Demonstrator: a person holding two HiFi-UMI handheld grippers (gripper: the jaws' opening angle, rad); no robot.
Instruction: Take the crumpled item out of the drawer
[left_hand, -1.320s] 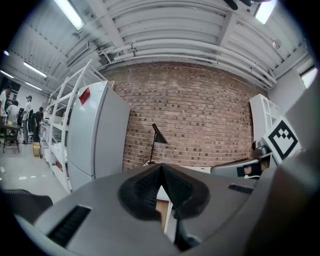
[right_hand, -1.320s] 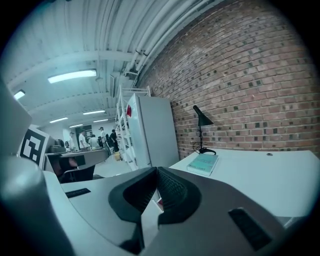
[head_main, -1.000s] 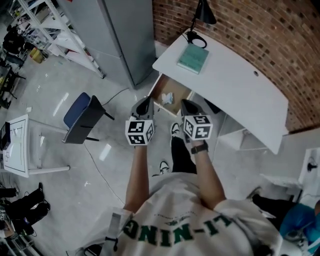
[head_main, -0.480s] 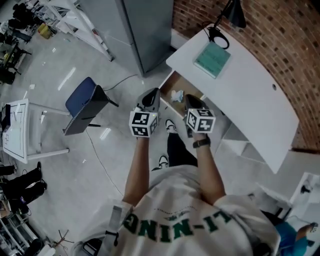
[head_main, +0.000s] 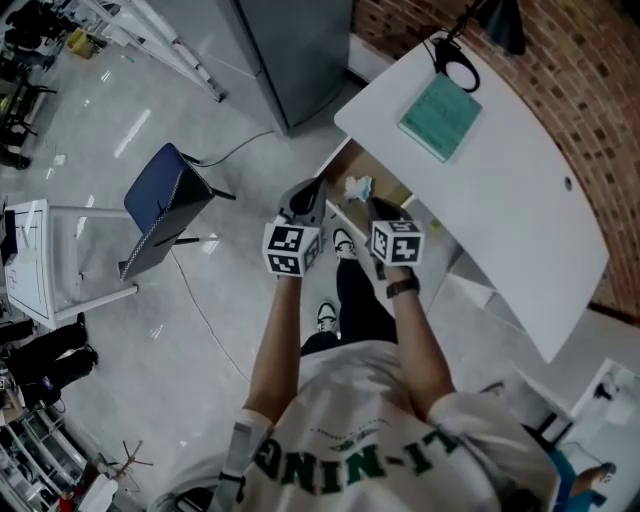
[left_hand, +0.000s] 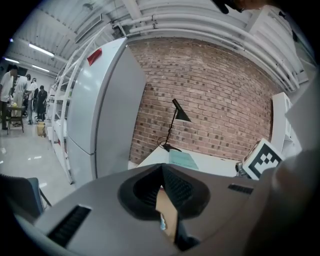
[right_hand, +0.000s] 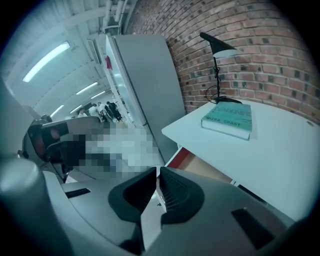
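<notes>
1. Head view. The drawer (head_main: 372, 170) under the white table (head_main: 500, 170) stood open, and the crumpled item (head_main: 357, 187), a pale wad, lay inside it near the front. The left gripper (head_main: 310, 190) and the right gripper (head_main: 372, 207) hung just before the drawer's opening, one to either side of the item. Neither touched it as far as this view showed. A green book (head_main: 440, 103) and a black lamp (head_main: 470, 50) sat on the table.

2. Left gripper view. The left gripper (left_hand: 161, 170) had its jaws together at the tips, with nothing clamped between them. Brown wood and a pale sliver, possibly the item, showed through the gap lower down.

3. Right gripper view. The right gripper (right_hand: 157, 172) had its jaws pressed together and empty. Beyond them the open drawer (right_hand: 200, 167) showed below the table edge; the item itself was not visible here.

4. Progress, as judged. The drawer was already open, but the item remained inside. Still to do: part one gripper's jaws, reach in, close on the wad and lift it clear.
</notes>
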